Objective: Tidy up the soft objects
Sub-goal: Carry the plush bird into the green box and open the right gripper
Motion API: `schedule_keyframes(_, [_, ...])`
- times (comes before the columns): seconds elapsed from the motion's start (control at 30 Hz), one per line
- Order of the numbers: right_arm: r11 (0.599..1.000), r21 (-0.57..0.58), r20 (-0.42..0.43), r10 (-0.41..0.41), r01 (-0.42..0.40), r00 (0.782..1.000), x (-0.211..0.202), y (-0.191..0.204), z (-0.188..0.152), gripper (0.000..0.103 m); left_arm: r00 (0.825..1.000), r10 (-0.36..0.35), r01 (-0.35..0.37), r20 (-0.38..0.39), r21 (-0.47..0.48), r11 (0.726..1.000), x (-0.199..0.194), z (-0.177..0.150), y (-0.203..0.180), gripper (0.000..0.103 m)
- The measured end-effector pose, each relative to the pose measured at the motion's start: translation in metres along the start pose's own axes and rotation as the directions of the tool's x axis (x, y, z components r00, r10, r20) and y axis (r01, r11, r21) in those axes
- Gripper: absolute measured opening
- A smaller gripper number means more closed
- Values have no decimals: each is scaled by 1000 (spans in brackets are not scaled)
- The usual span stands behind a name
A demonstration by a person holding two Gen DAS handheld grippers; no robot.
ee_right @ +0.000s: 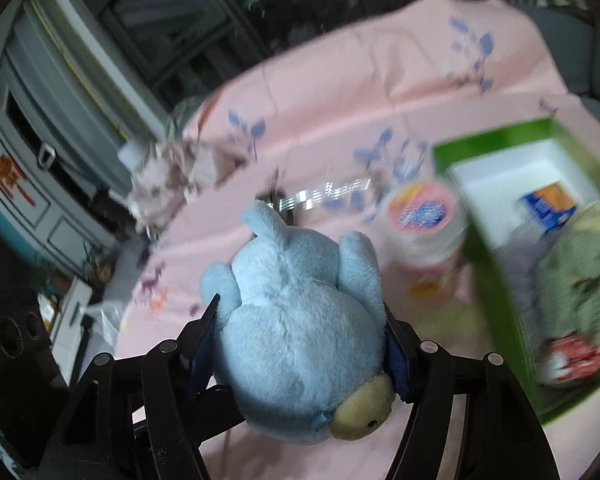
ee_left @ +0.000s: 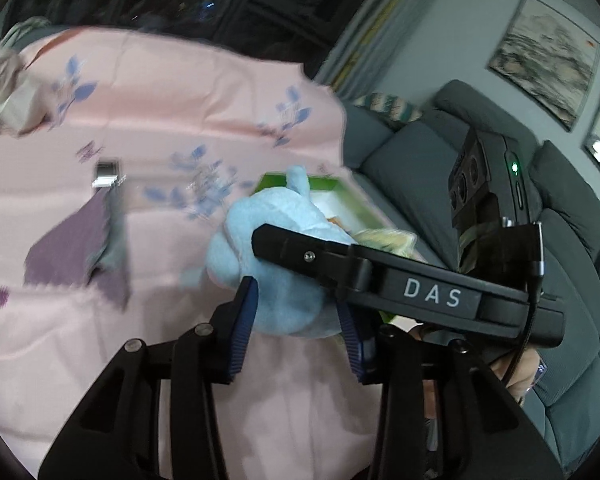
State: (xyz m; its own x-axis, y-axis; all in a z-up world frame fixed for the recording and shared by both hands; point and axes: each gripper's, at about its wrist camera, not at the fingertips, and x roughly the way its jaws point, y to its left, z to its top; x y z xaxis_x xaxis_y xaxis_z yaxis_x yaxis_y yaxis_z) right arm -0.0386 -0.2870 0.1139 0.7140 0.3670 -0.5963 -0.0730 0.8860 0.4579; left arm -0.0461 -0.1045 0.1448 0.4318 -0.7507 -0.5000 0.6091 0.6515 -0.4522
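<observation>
right wrist view: both tongs (ee_right: 300,344) (ee_left: 296,316) clamp one pale blue plush toy (ee_right: 300,320); green cardboard box (ee_right: 496,280) holds a greenish plush (ee_right: 580,280) and a blue-orange packet (ee_right: 550,206).

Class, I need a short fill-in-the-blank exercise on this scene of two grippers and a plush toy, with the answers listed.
1. Both grippers are closed on the soft plush toy, whose body colour is light ____.
2. The open cardboard box has ____ outer walls.
3. The cloth covering the table is ____ with blue leaf prints.
4. The toy's face is pale ____.

Answers: blue; green; pink; yellow
</observation>
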Motion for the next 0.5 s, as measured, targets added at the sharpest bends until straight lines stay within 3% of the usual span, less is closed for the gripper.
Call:
schedule_keyframes(0.1, [1000,13,104,-19,18,994,-35,-14,10,70,1000,-20,19,17,66,998,6,11,-27,37])
schedule_keyframes(0.3, [991,119,229,-84,57,970,-71,-57,22,70,1000,-21,19,11,178,984,42,30,-76,37])
schedule_keyframes(0.5, [968,238,290,-149,80,945,-86,-104,28,70,1000,-14,19,-24,251,968,88,40,-109,37])
